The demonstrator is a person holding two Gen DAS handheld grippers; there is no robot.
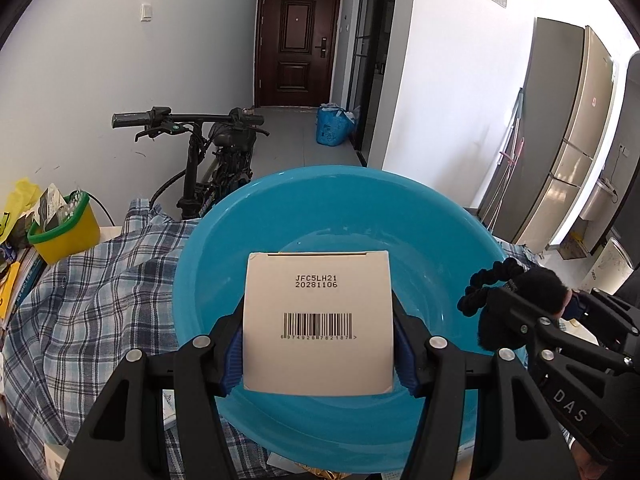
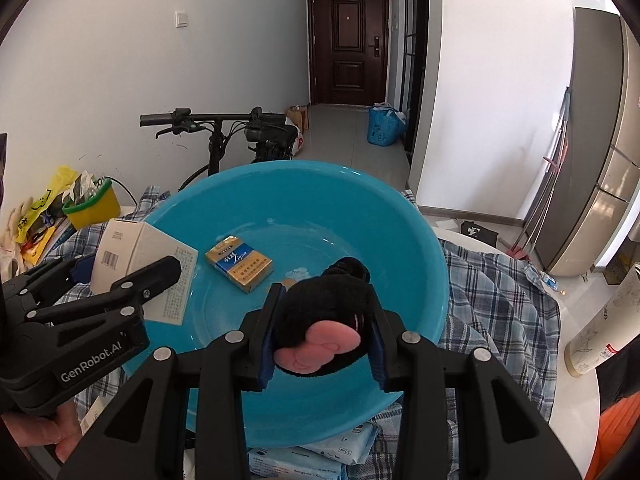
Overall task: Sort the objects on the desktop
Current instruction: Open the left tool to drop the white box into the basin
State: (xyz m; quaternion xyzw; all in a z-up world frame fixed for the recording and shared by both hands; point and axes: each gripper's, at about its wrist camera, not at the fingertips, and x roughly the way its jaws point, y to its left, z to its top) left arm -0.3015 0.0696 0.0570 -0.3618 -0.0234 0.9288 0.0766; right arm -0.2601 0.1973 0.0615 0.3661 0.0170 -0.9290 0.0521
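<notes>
The left claw pinches a white carton by its two side faces, barcode panel facing the camera, and holds it above the interior of the blue plastic basin. The right claw is pressed together on a black plush scrunchie that carries a pink bow; the blue pads bear on both sides of the plush, and the load also hangs over the basin. In the right wrist view, the basin floor already contains one item, a blue-and-gold cigarette pack, lying flat left of centre. The basin rests on a blue checked cloth that covers the surface. Judged from this layout, the sort is partly complete: one object is deposited and two more are positioned for release but not yet set down, since neither load touches the basin floor. Items outside the basin remain: packs of wet wipes protrude from beneath the near rim, and paper items lie on the cloth near the lower left edge of the left wrist view; their type cannot be determined. A yellow bin with a green rim stands at the far left among bags and books; whether it belongs to the sort cannot be determined. A bicycle stands on the floor behind the surface.
</notes>
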